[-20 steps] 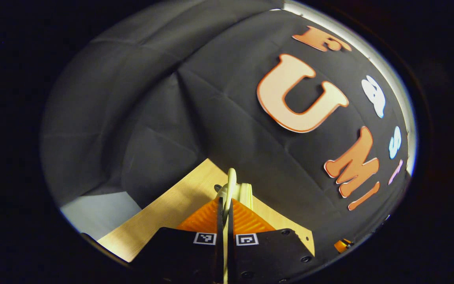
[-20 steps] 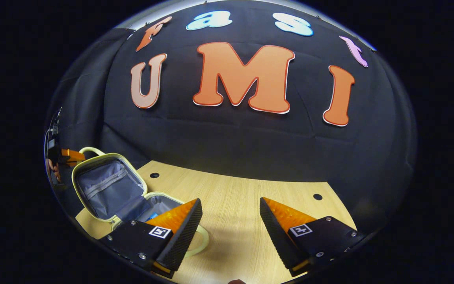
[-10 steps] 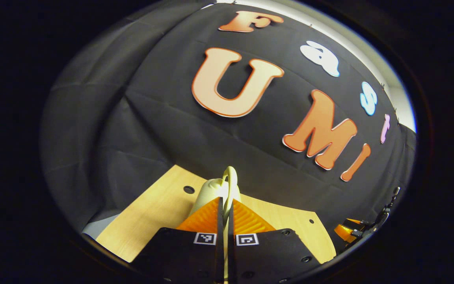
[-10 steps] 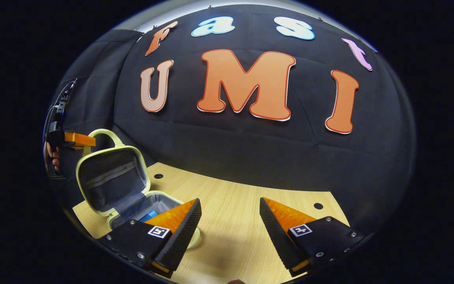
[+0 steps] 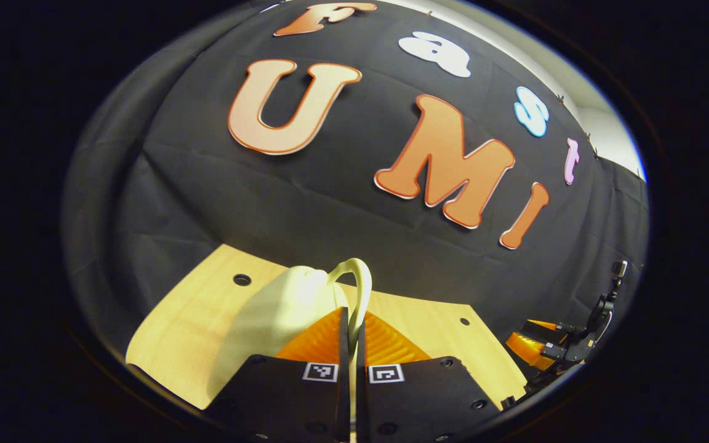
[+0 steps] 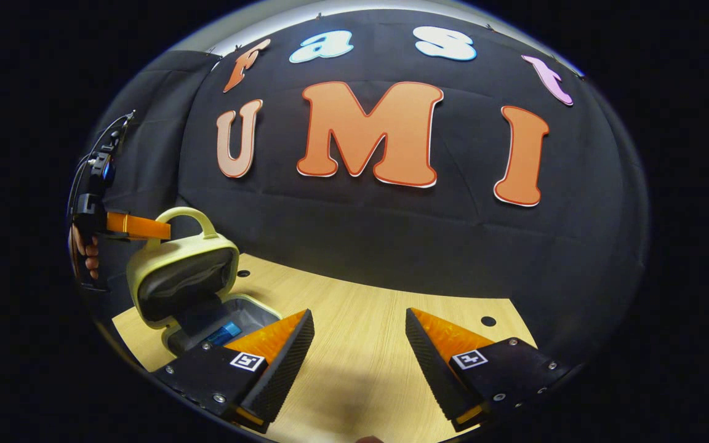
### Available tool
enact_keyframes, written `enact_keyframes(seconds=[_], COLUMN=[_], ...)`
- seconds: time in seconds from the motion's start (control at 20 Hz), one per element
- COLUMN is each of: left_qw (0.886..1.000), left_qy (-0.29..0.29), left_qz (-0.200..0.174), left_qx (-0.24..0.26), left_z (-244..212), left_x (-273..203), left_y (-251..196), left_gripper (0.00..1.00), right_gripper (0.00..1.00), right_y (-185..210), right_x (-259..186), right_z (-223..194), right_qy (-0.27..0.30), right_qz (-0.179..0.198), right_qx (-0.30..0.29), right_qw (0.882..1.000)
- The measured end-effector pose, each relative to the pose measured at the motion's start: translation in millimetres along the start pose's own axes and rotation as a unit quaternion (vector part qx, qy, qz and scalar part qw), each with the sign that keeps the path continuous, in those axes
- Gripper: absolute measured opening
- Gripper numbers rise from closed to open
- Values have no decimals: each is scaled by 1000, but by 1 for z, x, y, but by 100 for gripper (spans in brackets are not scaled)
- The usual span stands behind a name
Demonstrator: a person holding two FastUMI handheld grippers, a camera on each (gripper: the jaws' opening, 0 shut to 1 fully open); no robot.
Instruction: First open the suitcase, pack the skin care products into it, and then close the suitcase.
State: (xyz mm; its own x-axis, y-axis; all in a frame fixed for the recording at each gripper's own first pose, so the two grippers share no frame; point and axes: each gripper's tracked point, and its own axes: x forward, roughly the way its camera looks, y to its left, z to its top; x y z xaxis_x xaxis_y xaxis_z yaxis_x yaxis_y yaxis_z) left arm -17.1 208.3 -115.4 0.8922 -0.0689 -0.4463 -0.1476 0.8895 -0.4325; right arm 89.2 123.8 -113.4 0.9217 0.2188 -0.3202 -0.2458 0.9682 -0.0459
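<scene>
**Lid swinging down over the packed case**

The suitcase [image 6: 185, 289] sits near the table's [image 6: 367, 344] left edge in the right gripper view, its base flat on the wood and its pale lid [image 6: 182, 271] tipped forward over the opening. A second ago the lid stood nearly upright with its grey lining fully exposed; half a second ago it had begun to lean; now it hangs at a steep slant, the lining mostly shadowed. That reads as the closing step under way — the packing looks done, with a blue item [image 6: 222, 333] lying inside the base.

The left gripper [image 5: 352, 326] is clamped on the lid's handle [image 5: 357, 289], both fingers pressed together on the thin loop; in the right gripper view it [image 6: 145, 227] reaches in from the left, held by a hand [image 6: 84, 255]. The lid's hinge line runs along the base's far-left side, so the lid pivots toward the table's middle. Its handle points up and slightly away from the wall, and the case's long axis seems to run from hinge to handle.

The right gripper [image 6: 359, 344] hovers over bare wood beside the case, jaws spread wide, holding nothing — free, I judge, to press the lid flat.
</scene>
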Motion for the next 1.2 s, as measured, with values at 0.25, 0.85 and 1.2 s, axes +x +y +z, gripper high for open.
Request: enact_keyframes(seconds=[0.25, 0.85, 1.2], left_qw=[998, 977, 968], left_qy=[50, 153, 183], left_qz=[-34, -29, -19], left_qx=[29, 149, 171], left_z=[-58, -177, -204], left_x=[23, 71, 72], left_y=[-53, -99, -104], left_gripper=[4, 4, 21], right_gripper=[95, 95, 95], right_y=[-11, -38, -40], right_x=[-15, -28, -18], right_z=[-17, -38, -45], right_qy=[12, 28, 43], right_qz=[-6, -20, -8], right_qx=[8, 15, 12], right_qw=[1000, 999, 999])
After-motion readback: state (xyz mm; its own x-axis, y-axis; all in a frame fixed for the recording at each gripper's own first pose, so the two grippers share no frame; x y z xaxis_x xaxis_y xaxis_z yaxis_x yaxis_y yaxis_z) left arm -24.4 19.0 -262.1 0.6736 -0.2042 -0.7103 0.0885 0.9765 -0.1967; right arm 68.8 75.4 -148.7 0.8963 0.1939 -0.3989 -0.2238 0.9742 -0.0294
